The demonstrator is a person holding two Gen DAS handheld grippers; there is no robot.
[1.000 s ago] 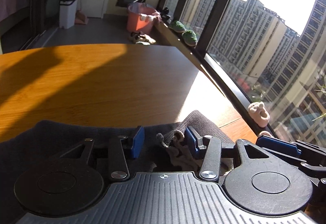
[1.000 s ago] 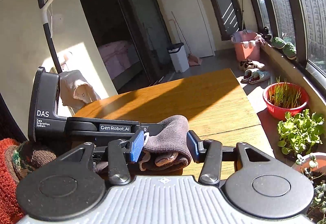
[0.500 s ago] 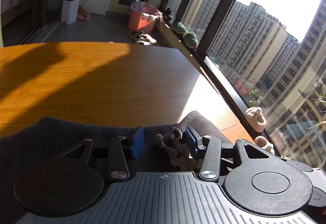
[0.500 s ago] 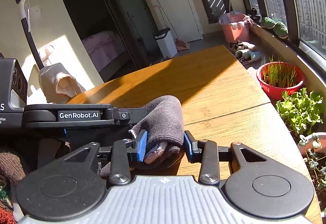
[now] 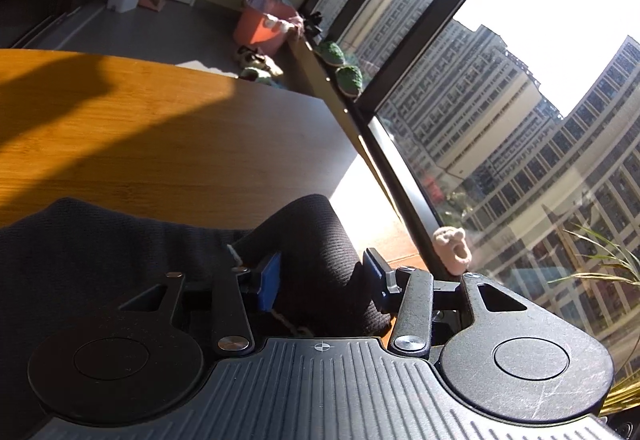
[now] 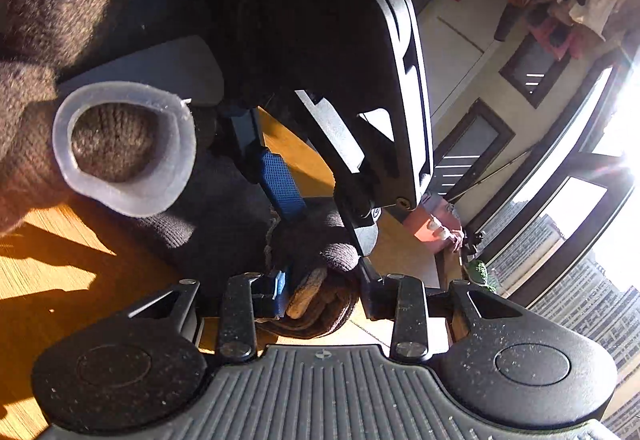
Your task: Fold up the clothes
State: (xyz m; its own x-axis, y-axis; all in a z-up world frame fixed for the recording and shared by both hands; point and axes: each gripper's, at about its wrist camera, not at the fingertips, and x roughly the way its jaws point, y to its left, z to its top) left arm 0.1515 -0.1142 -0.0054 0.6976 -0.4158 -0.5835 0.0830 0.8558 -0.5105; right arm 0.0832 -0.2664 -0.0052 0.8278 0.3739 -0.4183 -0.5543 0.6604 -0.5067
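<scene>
My wooden desk (image 5: 152, 143) runs along the tall window (image 5: 520, 111), half in sun. A dark knitted garment (image 5: 80, 252) lies on its near edge, one bunched fold rising between my left tongs (image 5: 320, 272), which are clamped on it. My right tongs (image 6: 324, 290) are clamped on a rolled edge of the same knit just above the desk, right beside the left tongs. An orange bucket (image 5: 260, 25) stands on the floor beyond.
</scene>
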